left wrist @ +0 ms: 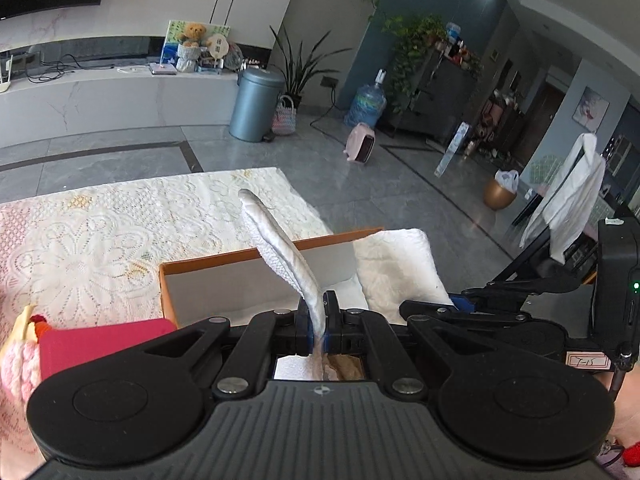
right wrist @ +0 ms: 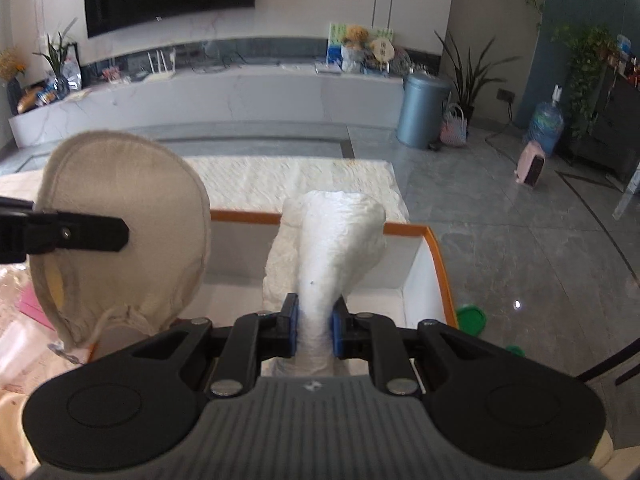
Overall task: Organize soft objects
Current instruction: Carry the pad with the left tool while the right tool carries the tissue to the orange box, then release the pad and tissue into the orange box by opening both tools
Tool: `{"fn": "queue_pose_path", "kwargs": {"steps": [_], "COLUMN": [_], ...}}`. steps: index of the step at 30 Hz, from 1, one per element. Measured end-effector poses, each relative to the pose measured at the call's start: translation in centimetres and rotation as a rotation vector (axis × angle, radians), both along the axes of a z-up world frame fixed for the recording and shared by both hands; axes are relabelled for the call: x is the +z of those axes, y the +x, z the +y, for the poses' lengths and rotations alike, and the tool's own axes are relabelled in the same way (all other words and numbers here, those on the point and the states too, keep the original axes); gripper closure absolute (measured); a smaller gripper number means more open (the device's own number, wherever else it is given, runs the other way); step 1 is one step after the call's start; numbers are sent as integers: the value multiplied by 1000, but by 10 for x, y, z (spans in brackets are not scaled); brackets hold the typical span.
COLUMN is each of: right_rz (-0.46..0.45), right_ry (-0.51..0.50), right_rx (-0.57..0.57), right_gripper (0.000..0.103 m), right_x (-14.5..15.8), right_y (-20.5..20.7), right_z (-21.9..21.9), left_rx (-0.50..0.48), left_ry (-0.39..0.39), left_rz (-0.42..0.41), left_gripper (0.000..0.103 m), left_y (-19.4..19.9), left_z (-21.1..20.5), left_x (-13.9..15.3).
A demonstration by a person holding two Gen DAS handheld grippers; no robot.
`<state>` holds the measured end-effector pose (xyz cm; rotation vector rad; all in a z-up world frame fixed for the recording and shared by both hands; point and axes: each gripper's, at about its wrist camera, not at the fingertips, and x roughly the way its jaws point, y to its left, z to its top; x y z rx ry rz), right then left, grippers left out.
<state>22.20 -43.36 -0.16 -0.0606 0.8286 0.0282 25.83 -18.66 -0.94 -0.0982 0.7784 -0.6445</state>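
Observation:
My left gripper [left wrist: 319, 322] is shut on a flat beige cloth pad [left wrist: 280, 248], seen edge-on and held upright above the orange-rimmed white box [left wrist: 208, 292]. In the right wrist view the same pad [right wrist: 120, 216] shows as a round disc clamped by the left gripper's finger [right wrist: 92, 232] at the left. My right gripper [right wrist: 315, 328] is shut on a white folded towel [right wrist: 336, 240] and holds it over the box [right wrist: 436, 256]. The towel [left wrist: 396, 260] also shows at the box's right end in the left wrist view.
The box sits on a white lace tablecloth [left wrist: 100, 240]. A red box [left wrist: 100, 340] and a pink knitted item [left wrist: 20, 364] lie at the left. Green lids [right wrist: 472, 318] lie right of the box. Grey tiled floor, a bin [right wrist: 422, 110] and a TV bench lie beyond.

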Motion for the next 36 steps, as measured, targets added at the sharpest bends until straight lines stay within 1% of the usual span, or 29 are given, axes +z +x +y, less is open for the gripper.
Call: {"fn": "queue_pose_path", "kwargs": {"steps": [3,7,11,16,19,23,24,25,26,27,28,29,32,34,36], "right_rz": [48,110,166,220,249,259,255,250,243,236,230,223,206,190,169], "right_ry": [-30,-9,-3,-8,-46,-106,-111,-110,-106,-106,-108,-112,-121,-130,-132], "right_rx": [10,27,34,25,26,30,23,14,7,1,-4,-7,-14,-20,-23], "right_gripper": [88,88,88,88,85,74,69,65,57,50,46,42,35,34,34], "right_x": [-17,-37,-62,-79,-84,-87,-85,-82,-78,-74,-70,-66,-52,-41,-29], "right_y": [21,48,68,85,89,88,86,84,83,81,80,77,69,62,54], "right_z": [-3,-2,3,5,9,15,16,15,14,13,12,11,10,11,12], "left_rx": [-5,-19,3,11,8,16,17,16,16,13,12,14,5,-2,-9], "left_ry": [47,105,137,198,248,274,271,264,254,242,230,220,196,171,144], "left_rz": [32,61,94,112,100,75,72,68,63,54,44,33,9,-7,-32], "left_gripper": [98,98,98,98,97,92,86,77,71,61,53,50,39,32,30], "left_y": [15,20,25,29,24,18,16,15,13,13,11,8,2,-5,-14], "left_z": [-10,-19,-17,-21,-27,-32,-31,-30,-29,-27,-25,-23,-20,-16,-11], "left_x": [-17,-35,-49,-56,-55,-46,-44,-41,-38,-35,-31,-27,-16,-6,5]}}
